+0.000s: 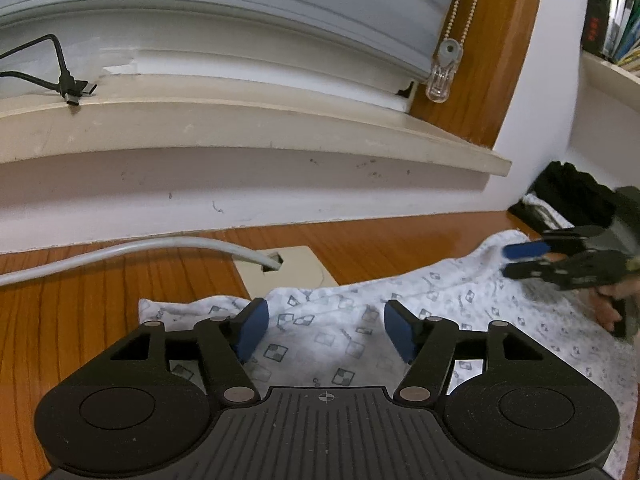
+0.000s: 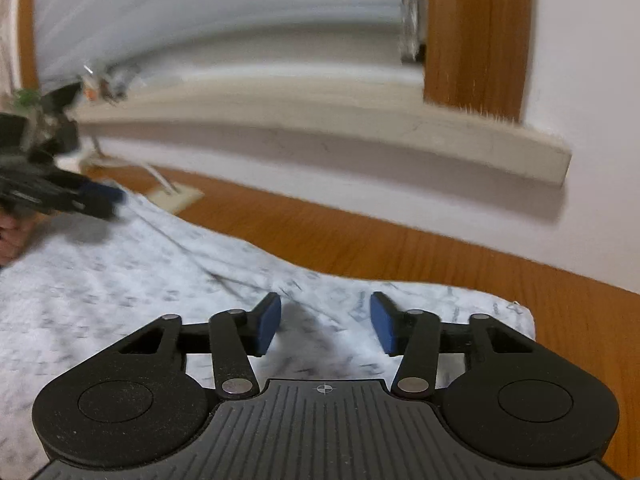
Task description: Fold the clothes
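White patterned garment (image 1: pixel 352 332) lies on wooden table (image 1: pixel 100 300); left gripper (image 1: pixel 326 330) above it, jaws spread, nothing pinched. Right wrist view, blurred: right gripper (image 2: pixel 325 322) spread over garment's edge, gripping nothing

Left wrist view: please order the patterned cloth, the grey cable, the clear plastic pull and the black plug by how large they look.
1. patterned cloth
2. grey cable
3. clear plastic pull and black plug: they look alike, so no order.
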Demonstrator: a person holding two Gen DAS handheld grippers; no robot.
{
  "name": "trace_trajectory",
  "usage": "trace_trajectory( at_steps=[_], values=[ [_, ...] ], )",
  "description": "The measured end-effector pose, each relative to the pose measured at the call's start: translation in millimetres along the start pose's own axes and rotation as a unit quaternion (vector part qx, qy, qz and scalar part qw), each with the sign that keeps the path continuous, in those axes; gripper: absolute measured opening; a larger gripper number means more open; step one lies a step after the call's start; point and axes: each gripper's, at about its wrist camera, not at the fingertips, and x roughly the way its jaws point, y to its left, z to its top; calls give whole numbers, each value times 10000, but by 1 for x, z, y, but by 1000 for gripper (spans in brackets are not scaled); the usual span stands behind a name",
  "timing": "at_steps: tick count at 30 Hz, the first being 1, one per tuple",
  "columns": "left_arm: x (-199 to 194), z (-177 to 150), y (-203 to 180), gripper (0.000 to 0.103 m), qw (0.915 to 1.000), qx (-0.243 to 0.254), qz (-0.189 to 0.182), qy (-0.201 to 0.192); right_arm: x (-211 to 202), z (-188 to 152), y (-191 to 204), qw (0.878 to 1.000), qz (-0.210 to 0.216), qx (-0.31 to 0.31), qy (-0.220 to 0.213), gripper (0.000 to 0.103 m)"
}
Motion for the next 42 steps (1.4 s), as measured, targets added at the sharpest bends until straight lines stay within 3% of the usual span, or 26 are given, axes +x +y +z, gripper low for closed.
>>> trace_trajectory(
  at_steps=[4, 7, 21, 23, 25, 28, 30, 37, 42],
  values=[
    [-1, -1, -1, 74, 10000, 55, -22, 35, 1, -3, -21, 9991, -59, 415, -47, 46],
    [-1, -1, -4, 77, 9999, 148, -8, 62, -3, -13, -17, 9996, -66, 192, -196, 53],
    [0, -1, -4, 80, 9998, 141, -43, 105, -6, -14, -17, 9993, -12, 249, -273, 56],
    [0, -1, -3, 80, 9998, 137, -48, 110, -15, -16, -19, 9988, 49, 333, -354, 65],
    [0, -1, -3, 81, 9998, 139, -47, 117, -37, -20, -22, 9967, -75, 538, -595, 65],
    [0, 0, -3, 81, 9998, 142, -50, 120, -79, -40, -33, 9917, -166, 977, -816, 63],
    [0, 0, -3, 81, 9998, 147, -46, 124, -104, -59, -39, 9881, -336, 1258, -819, 59],
    [-1, -1, -7, 82, 9996, 258, 96, 94, -167, -135, -39, 9704, -816, 2115, -831, 59],
    [5, 8, -40, 81, 9959, 688, 546, 206, -183, -163, -35, 9623, -623, 2435, -1040, 59]
  ],
)
